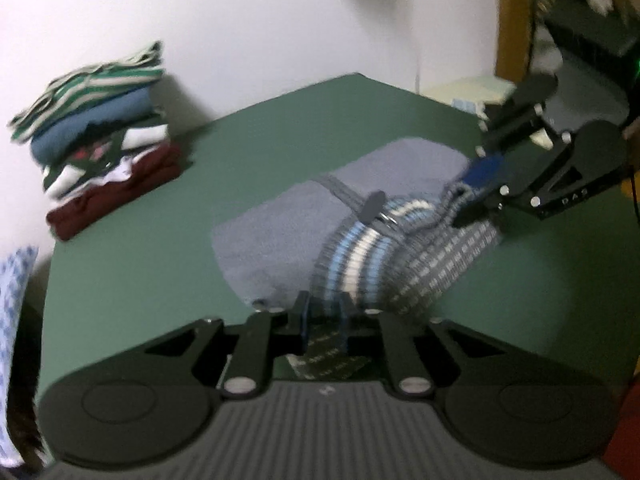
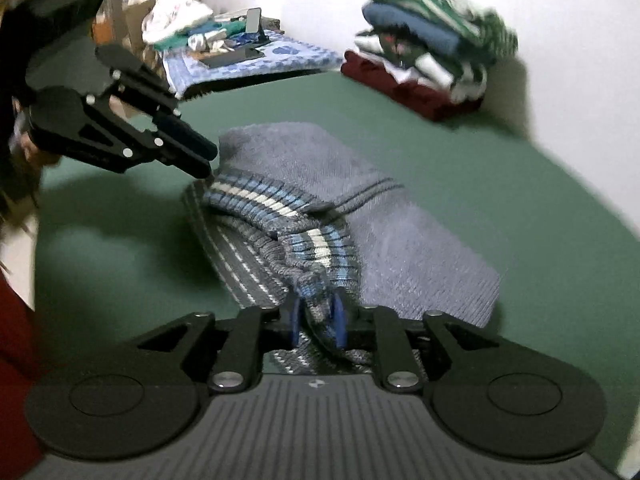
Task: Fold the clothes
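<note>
Both grippers — left gripper (image 1: pixel 324 320), right gripper (image 2: pixel 318 320) — have jaws pinched on the grey sweater's (image 1: pixel 280 216) striped hem mid-frame, lifting it to fold over.

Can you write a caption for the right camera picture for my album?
Both tongs pinch the striped hem of a grey sweater on a green table.

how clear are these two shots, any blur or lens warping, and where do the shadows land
Left wrist view: soft all over, the right gripper and the folded clothes pile smeared; fisheye bends the green table edges. Right wrist view: the pile is streaked with motion blur, the grey sweater sharper; a dark shadow sits under the left gripper, and corners vignette white.
</note>
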